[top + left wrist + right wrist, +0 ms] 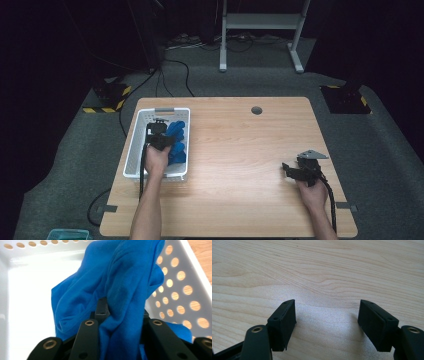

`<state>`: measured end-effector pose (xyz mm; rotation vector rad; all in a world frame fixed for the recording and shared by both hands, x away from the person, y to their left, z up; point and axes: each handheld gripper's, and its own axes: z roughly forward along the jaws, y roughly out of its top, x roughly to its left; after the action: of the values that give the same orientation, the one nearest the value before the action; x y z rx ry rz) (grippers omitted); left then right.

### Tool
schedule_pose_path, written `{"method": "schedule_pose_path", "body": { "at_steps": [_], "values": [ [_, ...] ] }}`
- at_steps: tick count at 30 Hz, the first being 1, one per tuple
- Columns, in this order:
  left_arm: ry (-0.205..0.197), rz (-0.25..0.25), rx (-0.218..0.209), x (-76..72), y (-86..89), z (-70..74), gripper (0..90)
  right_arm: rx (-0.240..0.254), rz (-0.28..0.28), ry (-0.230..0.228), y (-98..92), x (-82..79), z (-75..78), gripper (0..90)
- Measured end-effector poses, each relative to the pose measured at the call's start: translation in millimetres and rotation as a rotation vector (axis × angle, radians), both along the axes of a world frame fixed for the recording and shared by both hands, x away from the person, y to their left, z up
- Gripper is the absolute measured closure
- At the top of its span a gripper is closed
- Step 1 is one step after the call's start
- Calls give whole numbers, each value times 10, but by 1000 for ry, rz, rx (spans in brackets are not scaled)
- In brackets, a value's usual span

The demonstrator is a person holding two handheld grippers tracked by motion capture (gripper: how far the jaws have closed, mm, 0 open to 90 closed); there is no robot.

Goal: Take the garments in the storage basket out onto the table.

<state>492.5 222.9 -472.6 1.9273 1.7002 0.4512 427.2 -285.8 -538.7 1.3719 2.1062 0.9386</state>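
Now we hold our left gripper (159, 131) down inside the white perforated basket (133, 145), and its jaws are closed on a bunch of blue cloth (120, 290). In the left gripper view the fabric rises in thick folds straight up between the two black jaws, spilling over them and toward the basket's far wall, with the pads pressed into it; the rest of the cloth lies heaped against the basket's holed right side. From the high view the cloth (177, 142) sits in the right half of the basket, touching the gripper, and the basket stands at the left edge of the wooden table (240, 150).

Our right gripper (292, 169) hovers low over the bare wood near the table's right edge, well apart from the basket. Its jaws stand wide apart with nothing between them, as the right gripper view shows.

We count one basket, one blue cloth, as far as the folds let us tell, and two grippers.
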Motion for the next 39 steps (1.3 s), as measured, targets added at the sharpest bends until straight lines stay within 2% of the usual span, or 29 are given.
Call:
{"method": "schedule_pose_path", "body": {
  "at_steps": [7,8,13,17,25,26,27,28,29,39],
  "values": [
    [-32,13,4,-80,-6,43,728,0,0,0,0,0,0,307],
    [-37,8,-14,-96,-2,55,728,1,-1,1,1,-1,0,307],
    [-62,-2,-32,-120,-25,114,729,1,-1,1,1,-1,0,307],
    [-71,-12,-27,-129,-45,142,729,1,-1,1,1,-1,0,306],
    [-93,-17,-43,-171,-17,212,729,2,-1,1,2,-2,0,306],
    [-96,-17,-41,-177,-19,222,729,2,-1,1,2,-2,0,306],
    [-103,-19,-15,-188,-29,252,729,2,-1,1,2,-2,0,306],
    [-103,-19,-15,-188,-29,252,729,2,-1,1,2,-2,0,306],
    [-118,-15,-3,-202,-28,279,729,2,-1,1,2,-2,0,306],
    [-152,-30,-55,-257,-9,377,728,0,1,-1,0,-2,0,306]
  ]
}}
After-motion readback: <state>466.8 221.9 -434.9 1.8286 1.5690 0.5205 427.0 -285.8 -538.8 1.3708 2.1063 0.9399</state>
